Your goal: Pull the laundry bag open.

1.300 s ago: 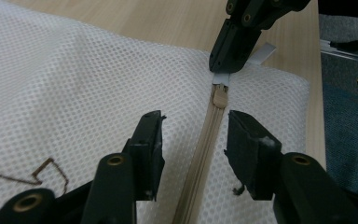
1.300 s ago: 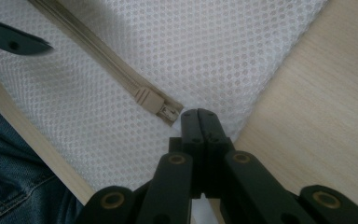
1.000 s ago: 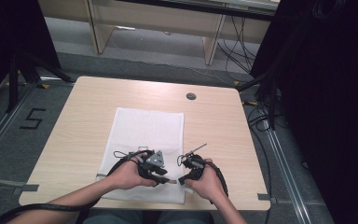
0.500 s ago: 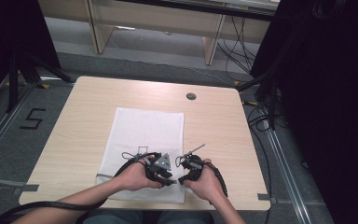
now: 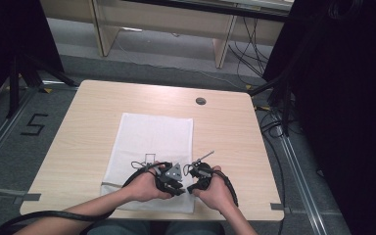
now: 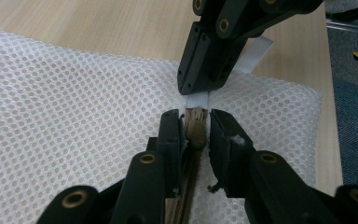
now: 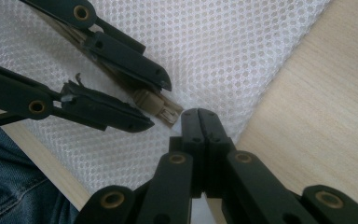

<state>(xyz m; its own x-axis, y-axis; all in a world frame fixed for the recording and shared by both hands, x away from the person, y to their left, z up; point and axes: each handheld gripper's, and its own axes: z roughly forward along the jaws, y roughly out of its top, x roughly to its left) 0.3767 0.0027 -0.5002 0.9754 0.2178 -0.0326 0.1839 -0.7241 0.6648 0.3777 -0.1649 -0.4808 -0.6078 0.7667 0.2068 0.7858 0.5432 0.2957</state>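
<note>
desk (image 5: 98,122): pale wood, bare around the bag.
bag (image 5: 152,142): white mesh, flat on the desk's near half, its near edge at the hands; looks light, soft and limp, so it will likely bunch if dragged.
zip (image 6: 182,200): tan, along the near edge; the stiffest place to take hold.
left gripper (image 6: 195,128): slightly parted, jaws either side of the tan puller (image 6: 196,133), not clearly clamped.
right gripper (image 7: 200,122): clenched on a white tab (image 6: 197,99) just beyond the puller.
</note>
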